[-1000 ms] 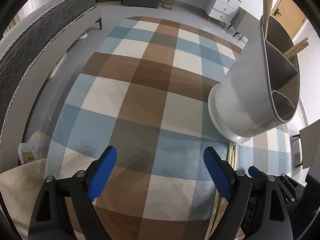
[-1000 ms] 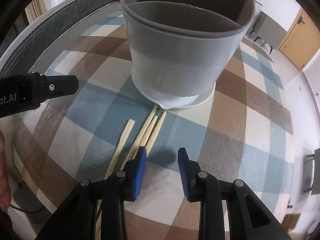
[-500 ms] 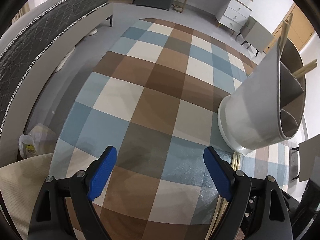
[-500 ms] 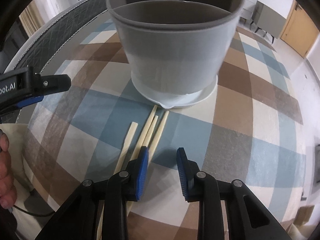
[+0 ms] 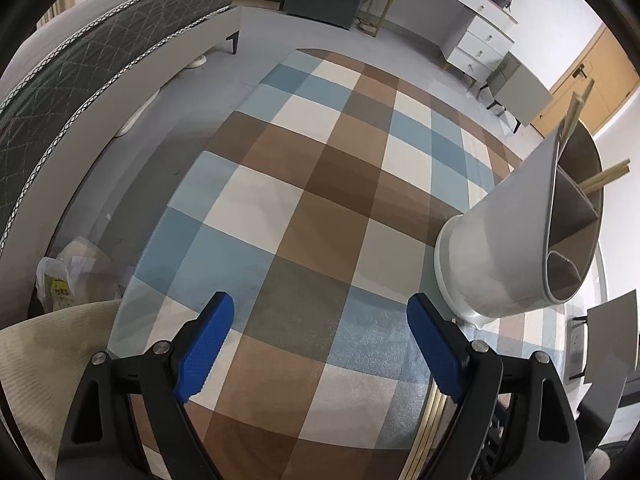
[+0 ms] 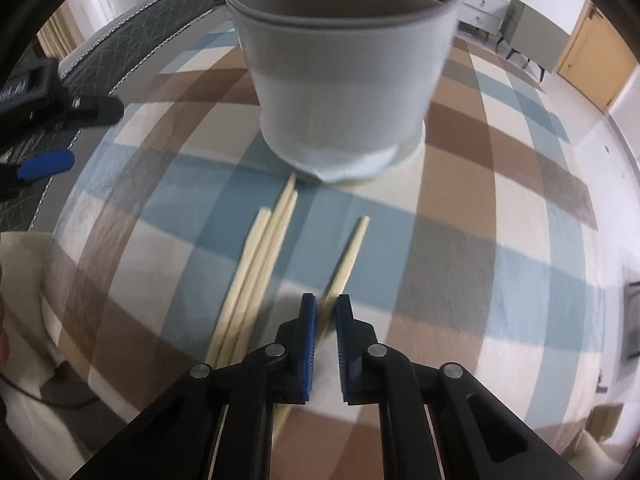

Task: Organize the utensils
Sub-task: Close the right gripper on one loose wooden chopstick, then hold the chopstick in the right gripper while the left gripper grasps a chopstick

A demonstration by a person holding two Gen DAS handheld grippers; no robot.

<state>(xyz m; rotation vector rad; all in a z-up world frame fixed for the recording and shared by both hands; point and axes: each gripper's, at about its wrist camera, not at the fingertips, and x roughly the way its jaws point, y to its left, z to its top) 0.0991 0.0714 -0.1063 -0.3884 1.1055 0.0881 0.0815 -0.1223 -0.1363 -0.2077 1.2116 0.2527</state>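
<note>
One chopstick in right gripper; closing | writing unreadable

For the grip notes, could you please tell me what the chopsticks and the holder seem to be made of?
Chopsticks: probably bamboo or pale wood, matte and unpainted, with squared ends. Holder: likely plastic, perhaps glazed ceramic; smooth grey-white wall, darker thin rim, moulded inner dividers.

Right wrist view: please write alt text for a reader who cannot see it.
The right gripper has just closed its blue fingers on one pale wooden chopstick, angled away from three more chopsticks lying together on the blue, brown and cream checked tablecloth. A grey divided plastic utensil holder stands just beyond them.
</note>
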